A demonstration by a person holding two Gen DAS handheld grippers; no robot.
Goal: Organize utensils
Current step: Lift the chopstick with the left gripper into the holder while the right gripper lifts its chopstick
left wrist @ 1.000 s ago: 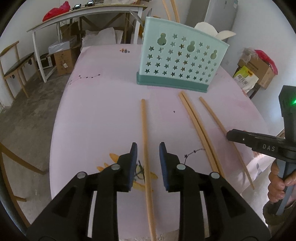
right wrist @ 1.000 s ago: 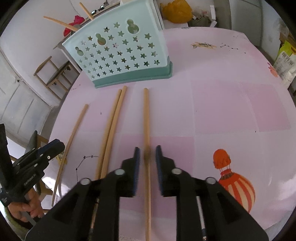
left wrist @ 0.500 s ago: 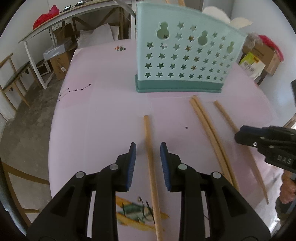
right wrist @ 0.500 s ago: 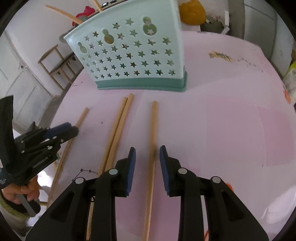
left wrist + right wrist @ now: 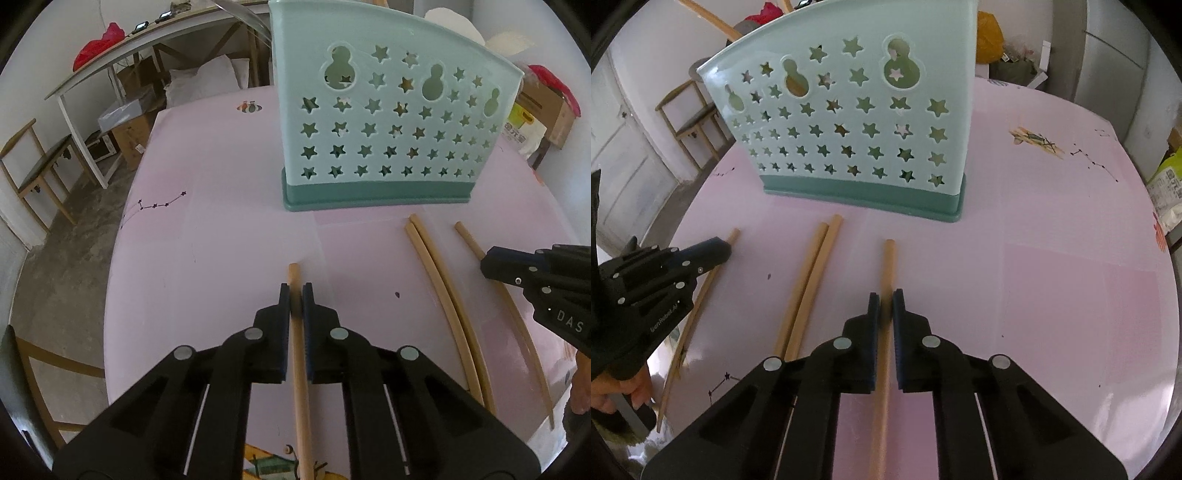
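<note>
A teal utensil holder (image 5: 388, 122) (image 5: 849, 122) with star holes stands upright on the pink table. Before it lie several wooden chopsticks. My left gripper (image 5: 295, 291) is closing its jaws; the leftmost chopstick (image 5: 294, 273) runs between the pads, which touch it near its far tip. My right gripper (image 5: 886, 299) is closing the same way on the rightmost chopstick (image 5: 888, 258). A pair of chopsticks (image 5: 439, 280) (image 5: 809, 277) lies between the two. Each wrist view shows the other gripper at its edge: right gripper (image 5: 487, 262), left gripper (image 5: 720, 249).
The pink tablecloth (image 5: 221, 221) carries small prints. More chopsticks (image 5: 713, 20) stick out of the holder's top. A white desk (image 5: 110, 74) and wooden chair (image 5: 33, 173) stand beyond the table's left side, cardboard boxes (image 5: 550, 110) at the right. A person's hand (image 5: 613, 395) grips the left handle.
Both grippers slid forward along their chopsticks toward the holder. Their jaws, apart before with the sticks loose between them, have come together onto the sticks.
</note>
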